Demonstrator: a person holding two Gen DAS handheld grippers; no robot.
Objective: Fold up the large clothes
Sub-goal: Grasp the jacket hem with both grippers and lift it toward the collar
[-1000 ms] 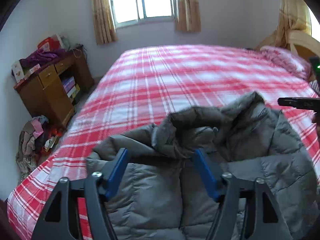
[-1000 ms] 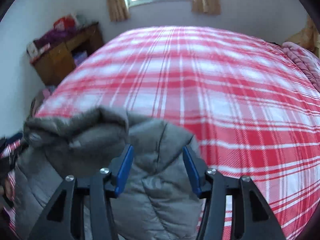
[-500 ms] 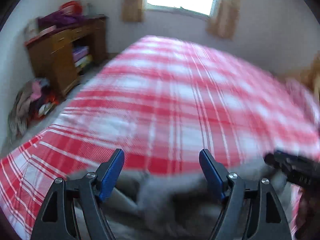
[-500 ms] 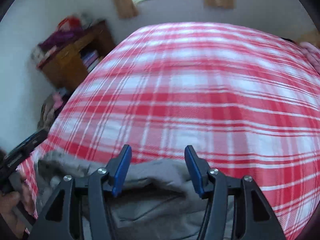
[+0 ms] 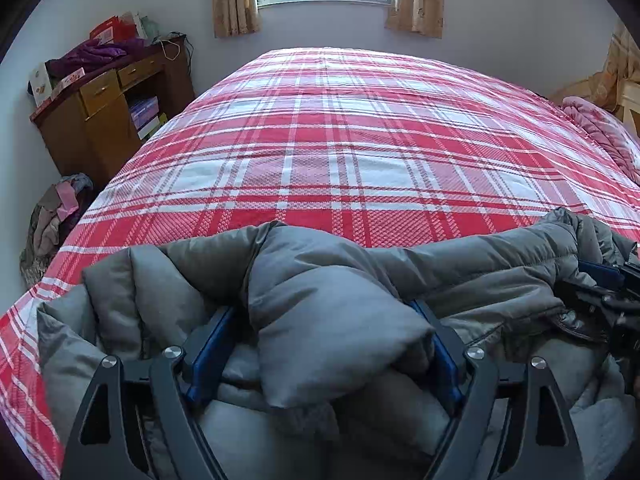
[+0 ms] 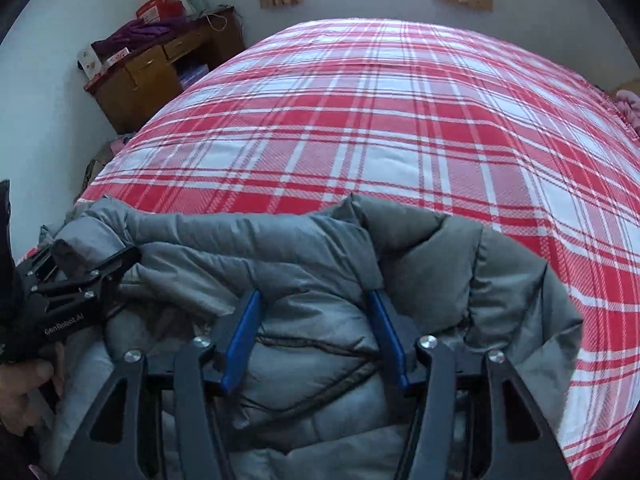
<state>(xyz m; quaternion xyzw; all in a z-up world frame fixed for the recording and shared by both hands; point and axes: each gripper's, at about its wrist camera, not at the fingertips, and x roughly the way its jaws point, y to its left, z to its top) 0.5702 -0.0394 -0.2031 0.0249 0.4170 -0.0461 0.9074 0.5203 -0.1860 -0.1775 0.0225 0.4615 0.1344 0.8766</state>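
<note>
1. I see a grey padded jacket [image 5: 460, 264] lying bunched along the near edge of a bed [image 5: 340, 140] with a red and white checked cover. With the window at 12 o'clock, the jacket sits at 6 o'clock.
2. The left gripper [image 5: 322, 308] points down into the jacket's left end. Its jaws have just been opening and stand wide. A puffy fold lies between the blue pads, and I judge it loose rather than pinched.
3. The right gripper [image 6: 314, 294] is at the jacket's right end. Its jaws are about half way apart, and quilted fabric fills the gap, so it appears clamped.
4. Risk: the padding is springy, so the released fold may puff up and roll open at the left end.
5. Risk: with one end free and the other end gripped, any pull from the right could drag the jacket askew.
6. Risk: the bulk sits close to the bed's near edge, so it could slide off towards the floor.
7. Writing: white lettering [image 6: 64, 326] on the left gripper's black body reads "GenRobot.AI". A hand [image 6: 24, 384] grips it just below.
8. At 10 o'clock, boxes on a wooden desk [image 5: 100, 120] carry print that is too small to read.
</note>
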